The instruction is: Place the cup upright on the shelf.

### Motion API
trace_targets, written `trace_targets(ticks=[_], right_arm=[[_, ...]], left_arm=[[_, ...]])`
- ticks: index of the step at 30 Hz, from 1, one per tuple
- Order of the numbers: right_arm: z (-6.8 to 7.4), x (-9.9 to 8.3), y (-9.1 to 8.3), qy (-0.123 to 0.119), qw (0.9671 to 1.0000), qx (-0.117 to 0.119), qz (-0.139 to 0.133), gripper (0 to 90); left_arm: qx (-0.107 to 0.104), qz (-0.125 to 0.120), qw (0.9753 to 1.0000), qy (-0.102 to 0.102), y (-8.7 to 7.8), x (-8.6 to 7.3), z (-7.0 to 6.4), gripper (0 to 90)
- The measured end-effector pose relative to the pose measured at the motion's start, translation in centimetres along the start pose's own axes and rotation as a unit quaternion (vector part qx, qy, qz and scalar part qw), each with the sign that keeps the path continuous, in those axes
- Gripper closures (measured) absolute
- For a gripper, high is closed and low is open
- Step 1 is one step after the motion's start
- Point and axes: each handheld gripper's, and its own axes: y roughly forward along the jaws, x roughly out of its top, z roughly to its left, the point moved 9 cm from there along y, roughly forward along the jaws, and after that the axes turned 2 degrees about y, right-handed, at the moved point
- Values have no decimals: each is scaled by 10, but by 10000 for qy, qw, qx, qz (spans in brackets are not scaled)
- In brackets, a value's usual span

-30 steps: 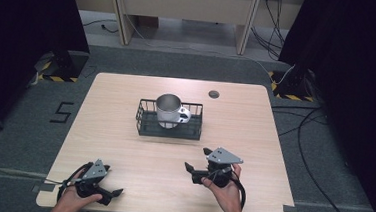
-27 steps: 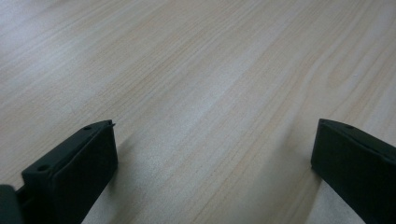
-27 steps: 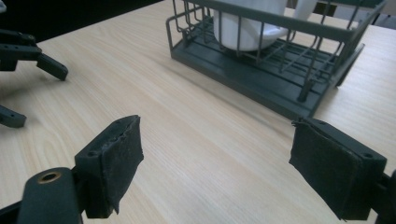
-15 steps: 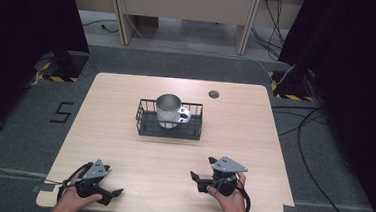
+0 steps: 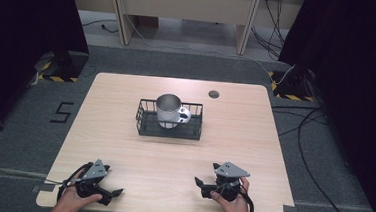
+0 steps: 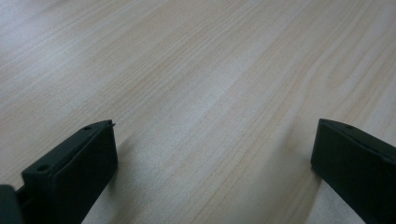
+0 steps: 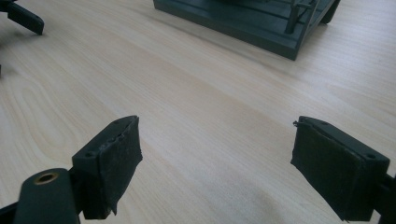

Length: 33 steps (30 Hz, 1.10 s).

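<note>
A black wire basket [image 5: 147,125] stands at the middle of the wooden table [image 5: 254,135], and a shiny metal mug [image 5: 168,108] with a white handle sits upright inside it. My left gripper [image 5: 112,195] rests near the front left edge, jaws wide apart over bare wood [image 6: 212,130]. My right gripper [image 5: 206,176] lies near the front edge right of centre, held by a hand, open [image 7: 217,126] and pointing toward the basket's base [image 7: 243,21]. Nothing is between either pair of jaws.
A small dark round grommet [image 5: 213,94] is set in the table behind the basket. One jaw of the left gripper [image 7: 23,18] shows at the top left of the right gripper view. Cables and striped floor plates lie beyond the table.
My right gripper has drawn back from the table's middle toward the front edge and slightly right. The left gripper, basket and mug have stayed put.
</note>
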Motion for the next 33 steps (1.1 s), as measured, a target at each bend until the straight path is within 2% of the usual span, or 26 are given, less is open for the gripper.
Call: trace_targets(ticks=[13,26,27,30,33], right_arm=[[-1,-15,0,-8,9997,-66,225,158],[-6,-34,5,-51,9972,-194,719,158],[-6,-37,6,-76,9964,-208,813,153],[-7,-38,6,-239,9955,-286,875,151],[-6,-39,7,-249,9953,-294,883,144]], left_arm=[[-5,6,10000,2,0,0,0,0],[-5,7,10000,3,0,0,0,0],[-5,5,10000,2,0,0,0,0],[-6,7,10000,3,0,0,0,0],[-6,7,10000,5,0,0,0,0]])
